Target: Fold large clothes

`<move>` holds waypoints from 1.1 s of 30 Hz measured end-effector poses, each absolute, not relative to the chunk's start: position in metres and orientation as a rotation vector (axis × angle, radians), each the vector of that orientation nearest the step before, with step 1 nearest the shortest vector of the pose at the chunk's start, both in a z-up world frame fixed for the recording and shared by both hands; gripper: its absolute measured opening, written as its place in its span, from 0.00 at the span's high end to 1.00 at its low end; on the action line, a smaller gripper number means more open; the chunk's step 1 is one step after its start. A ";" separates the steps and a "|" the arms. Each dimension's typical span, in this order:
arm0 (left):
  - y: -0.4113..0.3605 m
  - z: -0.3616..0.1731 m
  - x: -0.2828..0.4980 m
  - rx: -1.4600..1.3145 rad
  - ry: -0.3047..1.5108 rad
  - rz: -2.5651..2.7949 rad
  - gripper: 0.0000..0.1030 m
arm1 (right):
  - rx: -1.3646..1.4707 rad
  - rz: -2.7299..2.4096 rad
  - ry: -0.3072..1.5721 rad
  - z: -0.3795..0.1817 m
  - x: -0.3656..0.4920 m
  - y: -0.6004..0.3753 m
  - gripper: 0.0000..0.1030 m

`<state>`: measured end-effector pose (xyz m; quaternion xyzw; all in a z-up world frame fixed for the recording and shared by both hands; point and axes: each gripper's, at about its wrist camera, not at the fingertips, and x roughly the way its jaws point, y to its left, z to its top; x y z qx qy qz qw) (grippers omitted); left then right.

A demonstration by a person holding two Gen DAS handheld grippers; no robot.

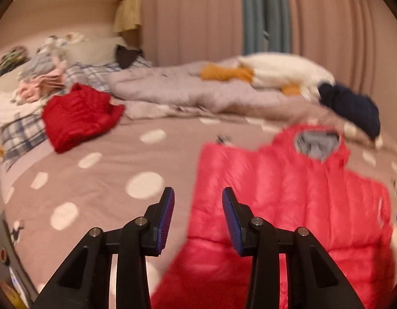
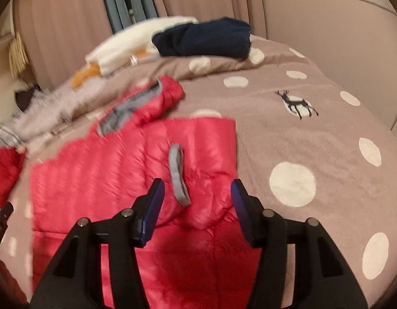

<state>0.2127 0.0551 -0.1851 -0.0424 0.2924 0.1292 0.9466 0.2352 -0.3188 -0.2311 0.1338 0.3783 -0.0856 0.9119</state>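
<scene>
A pink-red puffer jacket [image 1: 288,193] with a grey-lined hood lies flat on the bed, sleeves folded in; it also shows in the right wrist view [image 2: 126,175], with a grey cuff [image 2: 177,175] lying on top. My left gripper [image 1: 198,206] is open and empty, hovering over the jacket's left edge. My right gripper [image 2: 197,198] is open and empty, above the jacket's right side, near the grey cuff. Both views are blurred by motion.
The bed has a taupe cover with white dots [image 2: 314,141]. A folded dark red jacket [image 1: 77,116] lies at the left. A navy garment [image 2: 206,38], a white one [image 1: 280,69], a grey quilt [image 1: 185,90] and a clothes pile [image 1: 41,82] lie at the back. Curtains hang behind.
</scene>
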 end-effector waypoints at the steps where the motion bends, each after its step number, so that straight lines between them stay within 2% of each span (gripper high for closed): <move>1: 0.062 -0.177 0.210 -0.106 0.582 0.284 0.60 | 0.284 -0.172 0.771 -0.223 0.234 -0.320 0.47; 3: 0.073 -0.164 0.208 -0.127 0.564 0.304 0.60 | 0.298 -0.161 0.752 -0.209 0.235 -0.323 0.43; 5: 0.082 -0.157 0.210 -0.129 0.550 0.320 0.60 | 0.327 -0.134 0.723 -0.198 0.244 -0.326 0.33; 10: 0.107 -0.150 0.221 -0.160 0.522 0.387 0.59 | 0.314 -0.098 0.743 -0.189 0.305 -0.326 0.25; 14: 0.125 -0.151 0.249 -0.159 0.496 0.392 0.41 | 0.363 -0.073 0.815 -0.206 0.366 -0.324 0.24; 25: 0.171 -0.178 0.312 -0.201 0.501 0.534 0.41 | 0.431 -0.233 0.933 -0.263 0.522 -0.331 0.21; 30: 0.203 -0.200 0.322 -0.276 0.552 0.538 0.41 | 0.532 -0.236 0.966 -0.298 0.564 -0.335 0.21; 31: 0.209 -0.205 0.322 -0.274 0.563 0.535 0.41 | 0.538 -0.233 0.987 -0.306 0.569 -0.334 0.24; 33: 0.216 -0.211 0.323 -0.257 0.584 0.542 0.41 | 0.516 -0.265 1.030 -0.324 0.577 -0.331 0.35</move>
